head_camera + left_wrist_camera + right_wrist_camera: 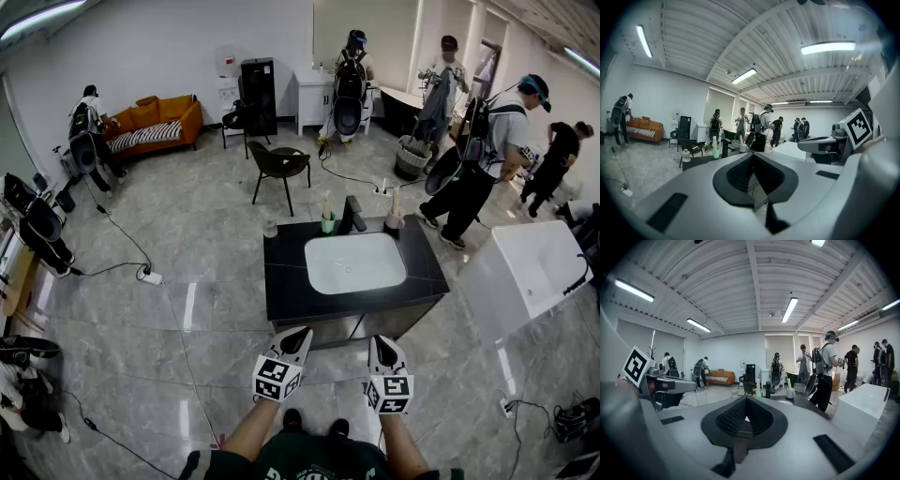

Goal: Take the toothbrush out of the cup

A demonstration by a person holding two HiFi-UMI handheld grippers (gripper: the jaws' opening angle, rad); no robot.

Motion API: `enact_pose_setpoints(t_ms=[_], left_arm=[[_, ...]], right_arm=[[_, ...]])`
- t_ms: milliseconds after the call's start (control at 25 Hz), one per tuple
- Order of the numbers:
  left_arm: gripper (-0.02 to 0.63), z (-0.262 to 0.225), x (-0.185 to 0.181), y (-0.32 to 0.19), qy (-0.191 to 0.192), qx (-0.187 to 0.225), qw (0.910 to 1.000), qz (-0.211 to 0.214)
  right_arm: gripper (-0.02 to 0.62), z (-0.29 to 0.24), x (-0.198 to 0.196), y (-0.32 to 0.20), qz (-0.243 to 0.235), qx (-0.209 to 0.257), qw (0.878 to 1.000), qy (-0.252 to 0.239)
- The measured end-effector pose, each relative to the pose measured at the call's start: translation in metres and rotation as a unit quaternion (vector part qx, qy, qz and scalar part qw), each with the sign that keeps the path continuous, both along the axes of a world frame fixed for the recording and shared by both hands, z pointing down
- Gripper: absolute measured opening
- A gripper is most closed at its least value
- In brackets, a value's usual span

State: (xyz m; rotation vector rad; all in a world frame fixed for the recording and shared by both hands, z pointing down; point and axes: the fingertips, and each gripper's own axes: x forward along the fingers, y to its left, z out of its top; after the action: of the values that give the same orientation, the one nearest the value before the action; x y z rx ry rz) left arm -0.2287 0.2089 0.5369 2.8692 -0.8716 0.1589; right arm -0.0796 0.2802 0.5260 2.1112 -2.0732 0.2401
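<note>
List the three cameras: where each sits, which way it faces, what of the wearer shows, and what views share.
Head view: on the person's head, looking steeply down at the black sink counter; forearms, left gripper and right gripper show.
Left gripper view: on the left gripper, facing roughly level across the room over its shut jaws; right gripper at right.
Right gripper view: on the right gripper, likewise level, jaws shut; left gripper at left.
Shared: all three see the green cup with the toothbrush.
</note>
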Motion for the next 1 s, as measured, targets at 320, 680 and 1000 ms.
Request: enact_pose_setpoints(t_ms=[320,680,1000], left_arm=[[0.011,-0.009,0.001,0.014,0.002,0.005,1.0000,-0.006],[0.011,-0.013,0.004,0.022,0.003,0.009,0.9999,-0.014],[0.011,-0.007,0.010,0.017,-0.001,0.003,0.9999,-0.017]], right_arm=[[0.041,-0.016,0.008,0.007,0.000,0.032,0.999,0.005],[0.041,-0.015,0.014,0.013,-0.007,0.032,0.999,-0.010],[0.041,-0.013,0.017,0.005,-0.019,0.030,0.999,-0.019]])
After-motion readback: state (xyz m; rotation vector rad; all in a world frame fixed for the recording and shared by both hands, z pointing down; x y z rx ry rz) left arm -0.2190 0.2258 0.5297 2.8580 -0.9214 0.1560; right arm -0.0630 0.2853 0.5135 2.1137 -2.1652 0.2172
